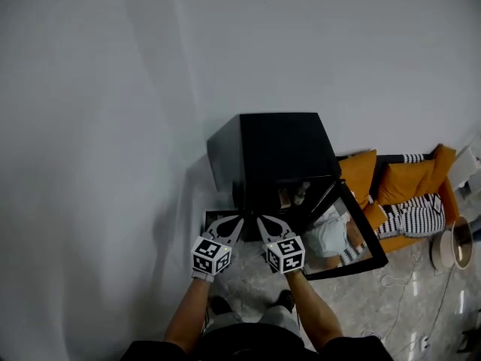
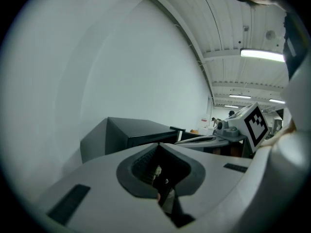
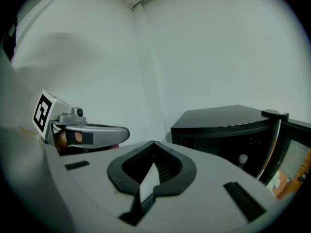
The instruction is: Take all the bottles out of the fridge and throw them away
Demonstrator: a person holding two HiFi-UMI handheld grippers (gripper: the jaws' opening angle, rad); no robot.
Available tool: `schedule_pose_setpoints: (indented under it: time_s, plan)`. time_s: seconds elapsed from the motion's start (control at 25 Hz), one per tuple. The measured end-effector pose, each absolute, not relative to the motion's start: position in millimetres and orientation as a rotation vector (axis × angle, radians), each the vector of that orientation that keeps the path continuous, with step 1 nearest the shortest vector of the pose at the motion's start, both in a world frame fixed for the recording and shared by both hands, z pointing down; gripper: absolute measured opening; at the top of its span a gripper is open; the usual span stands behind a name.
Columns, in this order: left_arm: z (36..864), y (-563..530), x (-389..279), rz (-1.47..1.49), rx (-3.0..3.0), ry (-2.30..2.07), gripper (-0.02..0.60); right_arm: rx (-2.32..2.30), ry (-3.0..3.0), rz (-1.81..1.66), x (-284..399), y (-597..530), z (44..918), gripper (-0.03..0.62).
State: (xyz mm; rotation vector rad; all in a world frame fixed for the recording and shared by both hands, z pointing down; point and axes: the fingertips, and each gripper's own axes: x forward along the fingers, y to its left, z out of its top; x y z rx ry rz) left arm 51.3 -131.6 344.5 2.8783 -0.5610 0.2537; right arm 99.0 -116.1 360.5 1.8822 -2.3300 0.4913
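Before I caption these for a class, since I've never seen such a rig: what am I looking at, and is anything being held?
There is no robot here. A person holds a two-jaw gripper in each hand. The head view looks down from a camera on the person's head. In it the left gripper and right gripper point at a small black fridge. Its glass door is open and there are bottles inside. The other two pictures come from cameras riding on each gripper, looking along its jaws. Both grippers are shut and hold nothing.

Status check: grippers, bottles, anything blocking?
Left hand-held gripper shut, empty. Right hand-held gripper shut, empty. Bottles inside fridge, door open. No obstruction visible.
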Motion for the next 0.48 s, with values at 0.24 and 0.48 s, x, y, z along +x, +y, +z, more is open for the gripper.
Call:
schedule_pose_setpoints:
  time_s: [0.24,0.48]
  plan:
    - [321.7,-120.7,83.3,0.244,2.907,-0.449,0.002,1.979,-2.241,0.477,134.2,-103.6,343.2,0.008]
    - [314.9,-121.1,107.6,0.227,2.907,-0.443,0.002,2.04,-2.186,0.451,170.7,-90.5,333.9,0.008]
